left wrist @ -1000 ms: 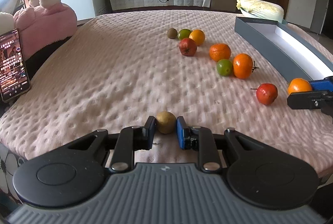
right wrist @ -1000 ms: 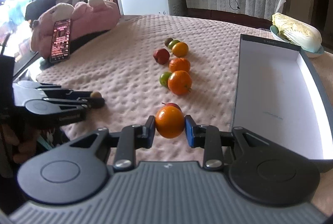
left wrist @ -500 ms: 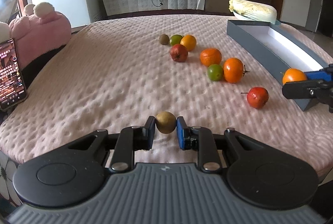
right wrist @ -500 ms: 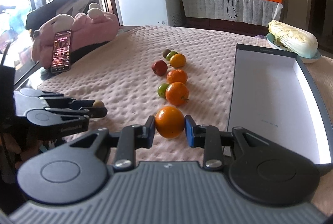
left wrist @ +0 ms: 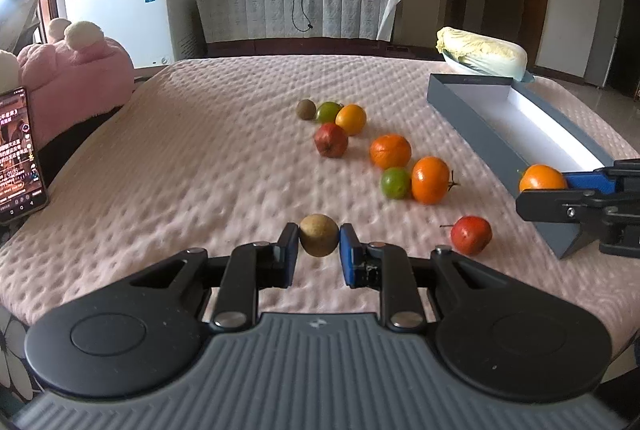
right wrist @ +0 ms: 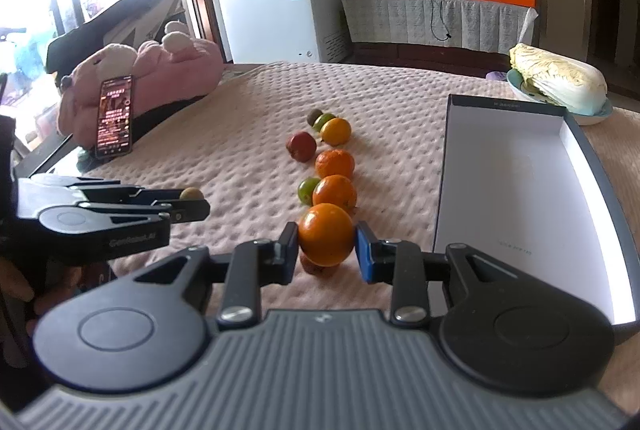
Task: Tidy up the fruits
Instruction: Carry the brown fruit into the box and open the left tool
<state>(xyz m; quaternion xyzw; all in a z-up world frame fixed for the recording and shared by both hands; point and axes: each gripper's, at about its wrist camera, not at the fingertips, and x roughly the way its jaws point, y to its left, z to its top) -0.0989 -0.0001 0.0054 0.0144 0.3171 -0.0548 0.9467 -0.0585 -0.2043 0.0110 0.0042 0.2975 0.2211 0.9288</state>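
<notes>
My left gripper (left wrist: 319,242) is shut on a brown kiwi (left wrist: 319,235) and holds it above the pink bedspread. My right gripper (right wrist: 327,244) is shut on an orange (right wrist: 326,234), lifted beside the near corner of the grey box (right wrist: 516,198); it also shows in the left wrist view (left wrist: 560,190) with the orange (left wrist: 542,178). Loose fruit lie in a line on the spread: a red fruit (left wrist: 471,235), an orange (left wrist: 430,180), a green fruit (left wrist: 395,183), another orange (left wrist: 390,151) and several more behind.
A phone (left wrist: 16,154) leans on a pink plush toy (left wrist: 76,70) at the left. A cabbage in a bowl (left wrist: 482,52) sits behind the box. A white freezer (left wrist: 124,2) and a covered sideboard (left wrist: 296,12) stand beyond the bed.
Both grippers have risen with their fruit. The right gripper with the orange has moved towards the box's near corner.
</notes>
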